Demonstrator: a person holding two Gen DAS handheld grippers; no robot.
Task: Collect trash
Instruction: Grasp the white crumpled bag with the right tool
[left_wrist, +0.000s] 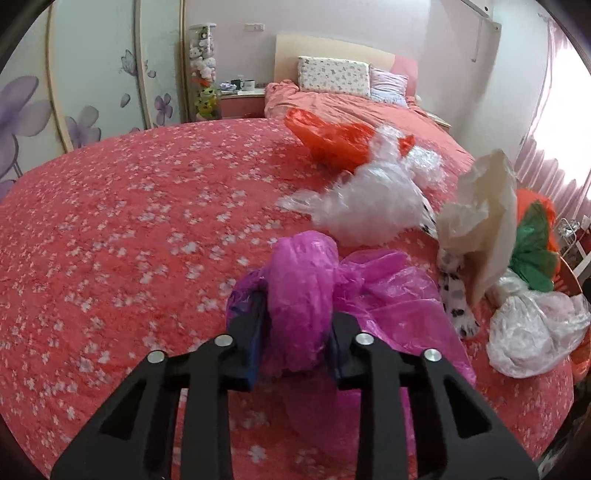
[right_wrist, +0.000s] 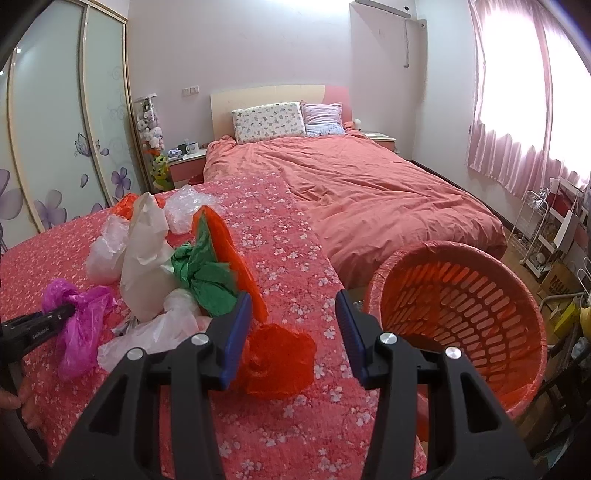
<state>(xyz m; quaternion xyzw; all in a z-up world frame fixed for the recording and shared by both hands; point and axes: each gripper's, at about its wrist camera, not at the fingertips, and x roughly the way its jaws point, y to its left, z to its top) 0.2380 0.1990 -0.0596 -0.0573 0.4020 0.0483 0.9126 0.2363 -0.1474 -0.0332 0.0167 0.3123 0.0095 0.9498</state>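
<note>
L tool (left_wrist: 295, 321) clenched on crumpled magenta plastic bag (left_wrist: 303, 280); R tool (right_wrist: 293, 314) released, over flowery pink bed cover (right_wrist: 280, 424) nr orange slatted plastic basket (right_wrist: 458, 317).

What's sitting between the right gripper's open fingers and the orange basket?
Only a bare strip of the floral bedspread separates the right gripper from the orange basket, seen in the right wrist view.
</note>
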